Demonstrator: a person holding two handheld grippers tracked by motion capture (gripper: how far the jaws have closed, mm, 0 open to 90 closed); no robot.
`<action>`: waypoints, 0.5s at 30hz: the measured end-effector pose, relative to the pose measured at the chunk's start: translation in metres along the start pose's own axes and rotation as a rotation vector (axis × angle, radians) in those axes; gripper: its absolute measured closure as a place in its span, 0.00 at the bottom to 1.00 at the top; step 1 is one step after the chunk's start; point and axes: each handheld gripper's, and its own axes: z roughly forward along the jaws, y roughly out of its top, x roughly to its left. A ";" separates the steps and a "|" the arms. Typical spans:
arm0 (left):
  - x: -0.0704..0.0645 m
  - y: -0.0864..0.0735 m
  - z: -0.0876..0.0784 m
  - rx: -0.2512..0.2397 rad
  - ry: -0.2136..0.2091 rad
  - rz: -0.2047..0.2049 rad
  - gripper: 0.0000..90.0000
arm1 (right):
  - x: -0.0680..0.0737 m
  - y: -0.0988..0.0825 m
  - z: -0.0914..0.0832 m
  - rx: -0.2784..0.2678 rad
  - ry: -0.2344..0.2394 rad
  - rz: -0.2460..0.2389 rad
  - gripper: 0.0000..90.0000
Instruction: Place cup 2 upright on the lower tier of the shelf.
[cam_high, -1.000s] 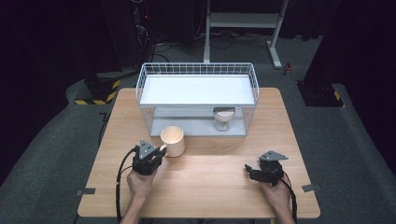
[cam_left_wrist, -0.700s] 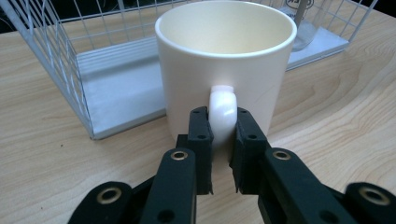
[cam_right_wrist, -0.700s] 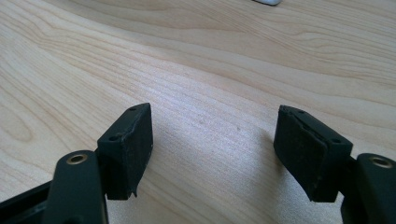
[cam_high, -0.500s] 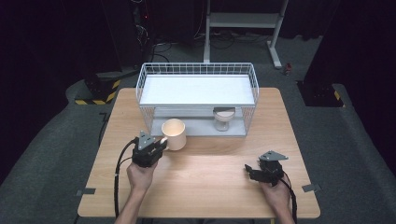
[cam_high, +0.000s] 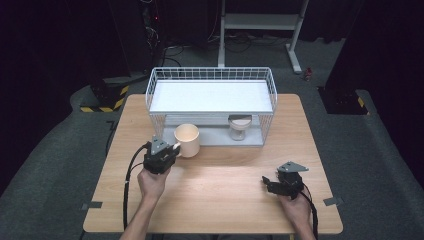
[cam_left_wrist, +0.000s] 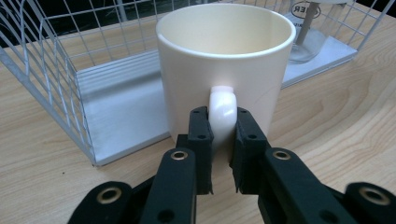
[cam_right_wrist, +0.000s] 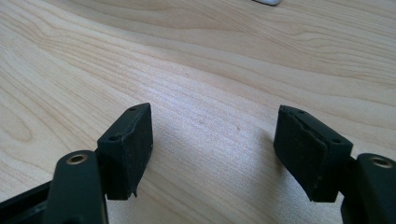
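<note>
**Cream mug gripped by its handle at the mouth of the wire rack**

A glossy cream ceramic mug (cam_left_wrist: 224, 70), cylindrical and smooth-walled, is seen upright on the pale wood-grain table (cam_high: 220, 195), just in front of the open lower level of the white wire-mesh rack (cam_high: 212, 80). In the left gripper view its rounded loop handle (cam_left_wrist: 223, 109) is turned toward the camera. The rack is built of thin white wire in a square grid, with a flat white upper shelf and a ribbed, matt grey-white base plate (cam_left_wrist: 121, 98). On that base plate, to the mug's right, a small clear glass jar (cam_high: 240, 127) is stood.

The left gripper (cam_left_wrist: 223, 140) is closed on the mug's handle: its two black, blocky jaws are pressed against either side of the loop, with only the handle's width between them. In the high view it is held in the person's left hand (cam_high: 151, 182).

The right gripper (cam_right_wrist: 212, 149) is held low over bare table near the right front edge, well apart from the mug. Its jaws stand apart with nothing between them, only wood grain being visible in the gap.
</note>
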 end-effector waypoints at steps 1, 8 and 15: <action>0.001 0.000 0.001 -0.002 0.003 -0.002 0.89 | 0.000 0.000 0.000 0.000 0.000 0.000 0.32; 0.002 0.007 0.009 -0.004 0.032 0.010 0.89 | 0.000 0.000 0.000 0.000 0.000 0.002 0.32; 0.002 0.013 0.018 -0.006 0.039 0.008 0.89 | 0.000 0.000 0.000 0.000 0.000 0.002 0.32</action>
